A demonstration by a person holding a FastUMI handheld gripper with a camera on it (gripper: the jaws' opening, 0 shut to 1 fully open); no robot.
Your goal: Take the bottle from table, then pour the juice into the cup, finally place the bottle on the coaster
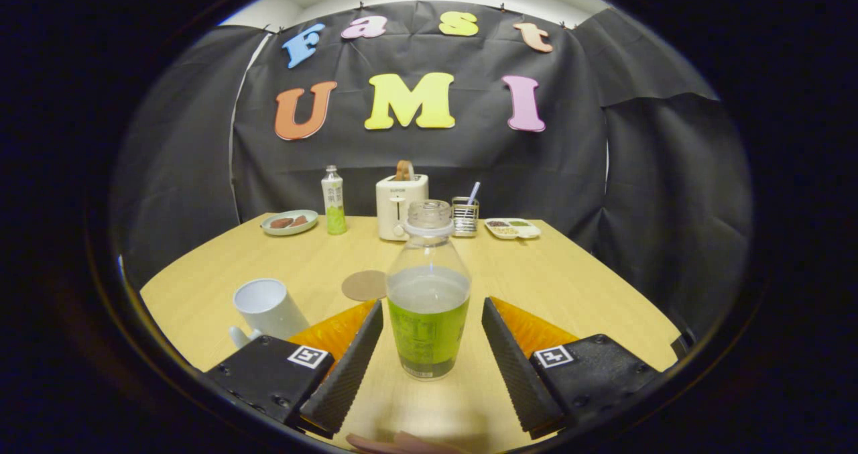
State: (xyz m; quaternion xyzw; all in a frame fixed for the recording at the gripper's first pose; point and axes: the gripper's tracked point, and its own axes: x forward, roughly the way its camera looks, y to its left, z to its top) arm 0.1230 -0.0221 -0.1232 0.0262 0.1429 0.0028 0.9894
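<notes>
bottle (429, 293): clear plastic, upright on the counter, centre of frame, low; no cap, mouth open; green label round lower half; pale liquid up to approx the label's top edge.
gripper (432, 343): fingers spread wide, one either side of the bottle w/ a gap on both sides, not touching it; bottle sits between them, toward the tips.
cup (269, 308): white mug, lower left of frame, just beyond the left finger; handle at its lower left; looks slightly tilted, maybe just lens warp, can't tell.
coaster (364, 285): round, brown, flat on the counter, left of the bottle's upper body & behind it, right of the cup; nothing on it.
counter (570, 286): light wood top, fills mid frame.
back row, upper-mid frame along the far edge: plate (289, 222) w/ dark food at left; 2nd bottle (333, 201) w/ green label next to it; white toaster (401, 202) directly behind the open bottle; wire holder (464, 216) w/ a straw-like stick; small tray (513, 229) w/ food at right.
hand (402, 444): fingertips just visible at bottom centre of frame.
</notes>
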